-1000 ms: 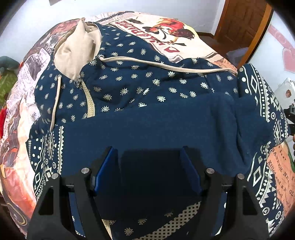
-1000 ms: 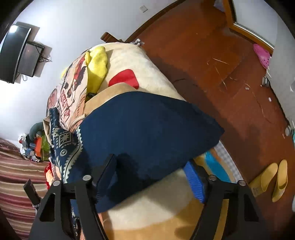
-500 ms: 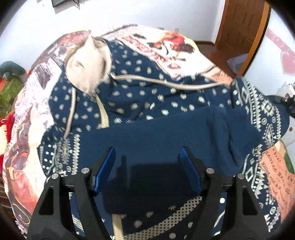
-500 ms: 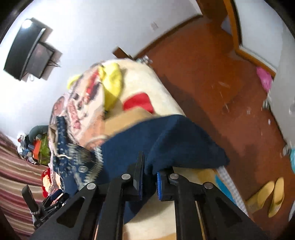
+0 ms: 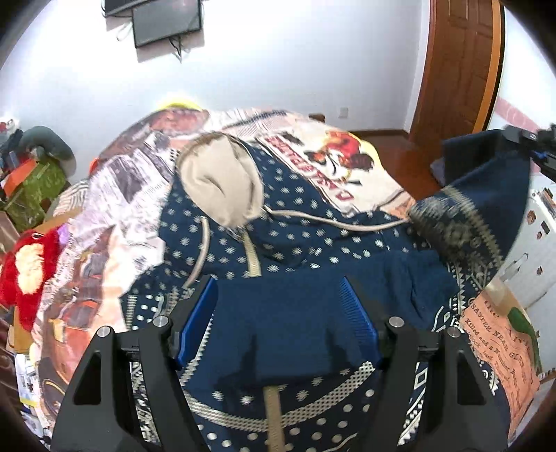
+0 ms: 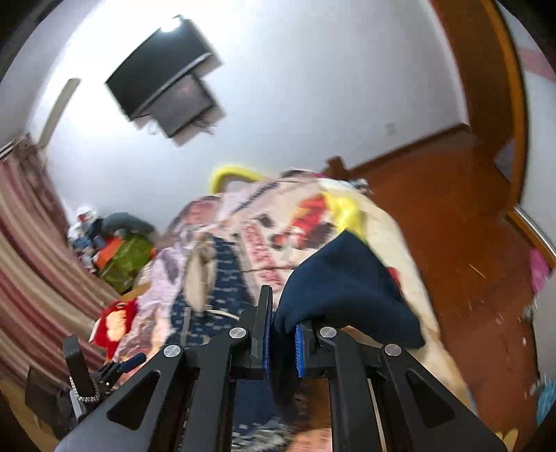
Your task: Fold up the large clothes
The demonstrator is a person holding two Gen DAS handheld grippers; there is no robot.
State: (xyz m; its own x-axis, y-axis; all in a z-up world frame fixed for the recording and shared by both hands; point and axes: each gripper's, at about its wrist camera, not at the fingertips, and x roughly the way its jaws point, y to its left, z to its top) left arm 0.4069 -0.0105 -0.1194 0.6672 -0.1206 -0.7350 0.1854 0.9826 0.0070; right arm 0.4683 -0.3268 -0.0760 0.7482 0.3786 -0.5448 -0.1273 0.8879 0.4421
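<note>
Hoodie (image 5: 305,243): it lies spread over a bed (image 5: 333,163) covered by a printed blanket, filling the middle of the left wrist view from about 12 o'clock down to 6 o'clock. Around it, a wall screen (image 5: 166,21) hangs at 12 o'clock, a wooden door (image 5: 455,69) stands at 2 o'clock, and a red plush toy (image 5: 27,264) sits off the bed edge at 9 o'clock beside a green bag (image 5: 34,187) and other clutter. A yellow thing (image 6: 229,175) lies at the far end of the bed in the right wrist view, with striped curtains (image 6: 31,264) at 9 o'clock and bare wood floor (image 6: 462,226) at 3 o'clock. The garment is navy with small pale dots, a tan zipper band, tan drawcords and a tan-lined hood (image 5: 222,184) lying open toward 11 o'clock. Its hem part shows patterned bands, and a plain navy inner side is turned up over the front. The left gripper (image 5: 278,323) has its blue pads wide apart over this plain navy fold, not pressing it. The right gripper (image 6: 283,344) is clamped on a corner of the navy cloth, lifted above the bed at 3 o'clock in the left view.
</note>
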